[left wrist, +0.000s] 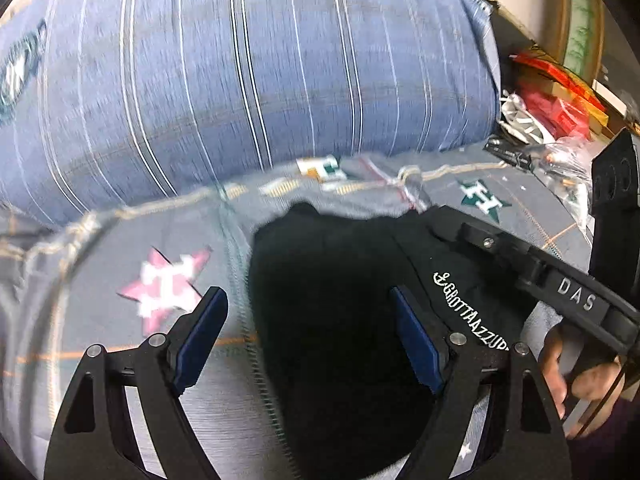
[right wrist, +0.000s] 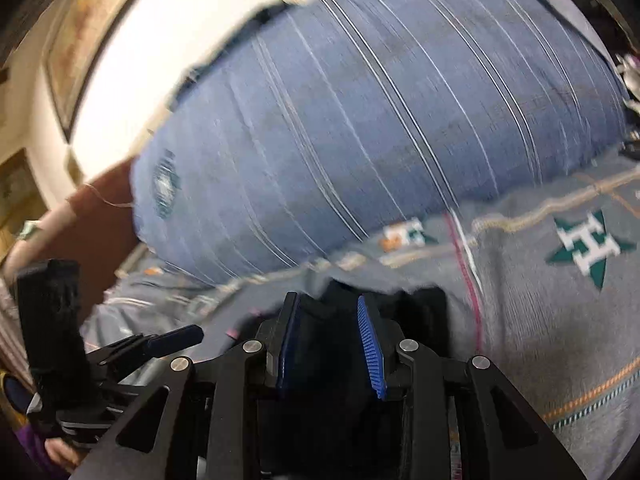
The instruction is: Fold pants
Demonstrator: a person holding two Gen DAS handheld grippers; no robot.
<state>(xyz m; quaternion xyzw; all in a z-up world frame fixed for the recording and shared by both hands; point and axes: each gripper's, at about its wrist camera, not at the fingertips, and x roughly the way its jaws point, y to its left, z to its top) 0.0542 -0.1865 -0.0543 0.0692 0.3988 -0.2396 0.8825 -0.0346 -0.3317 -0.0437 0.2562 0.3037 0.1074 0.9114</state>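
Observation:
The black pants (left wrist: 340, 304), with white lettering near one edge, lie bunched on a grey bedspread (left wrist: 132, 240) with star patterns. My left gripper (left wrist: 308, 312) is open; its right finger rests over the black fabric and its left finger is over the bedspread. My right gripper (right wrist: 330, 332) is shut on a fold of the black pants (right wrist: 320, 320), with the cloth pinched between its blue pads (right wrist: 370, 344). The right gripper also shows at the right of the left wrist view (left wrist: 560, 280), and the left gripper shows at the lower left of the right wrist view (right wrist: 168, 340).
A big blue striped pillow (left wrist: 260, 80) lies just beyond the pants on the bed. Red packages and clutter (left wrist: 548, 104) sit at the bed's far right. A white wall (right wrist: 132, 92) and framed pictures are behind the pillow.

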